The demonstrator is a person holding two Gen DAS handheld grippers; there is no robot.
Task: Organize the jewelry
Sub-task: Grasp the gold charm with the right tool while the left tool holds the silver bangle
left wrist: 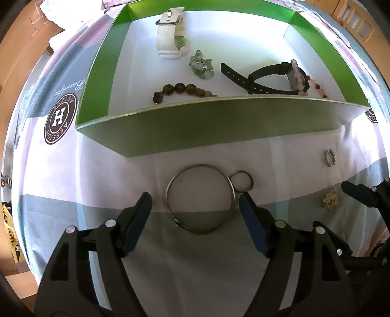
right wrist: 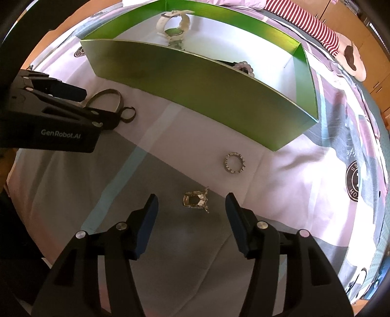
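Observation:
A green box (left wrist: pixel 214 126) with a white floor holds a white watch (left wrist: pixel 170 39), a green bead cluster (left wrist: pixel 202 65), a brown bead bracelet (left wrist: pixel 182 90), a black watch (left wrist: pixel 273 78) and a pink bead bracelet (left wrist: pixel 314 85). On the cloth in front lies a silver bangle (left wrist: pixel 199 200) with a small ring (left wrist: pixel 242 181) touching it. My left gripper (left wrist: pixel 195 204) is open, its fingers on either side of the bangle. My right gripper (right wrist: pixel 191 204) is open around a gold ornament (right wrist: pixel 196 202). A silver toothed ring (right wrist: pixel 234 163) lies beyond it.
The pink, grey and white cloth (left wrist: pixel 170 268) bears round dark logos (left wrist: pixel 59 119). The box (right wrist: pixel 195 97) stands close behind both grippers. A striped fabric (right wrist: pixel 304 22) and a plush item (right wrist: pixel 353 61) lie at the far right. Wooden furniture surrounds the surface.

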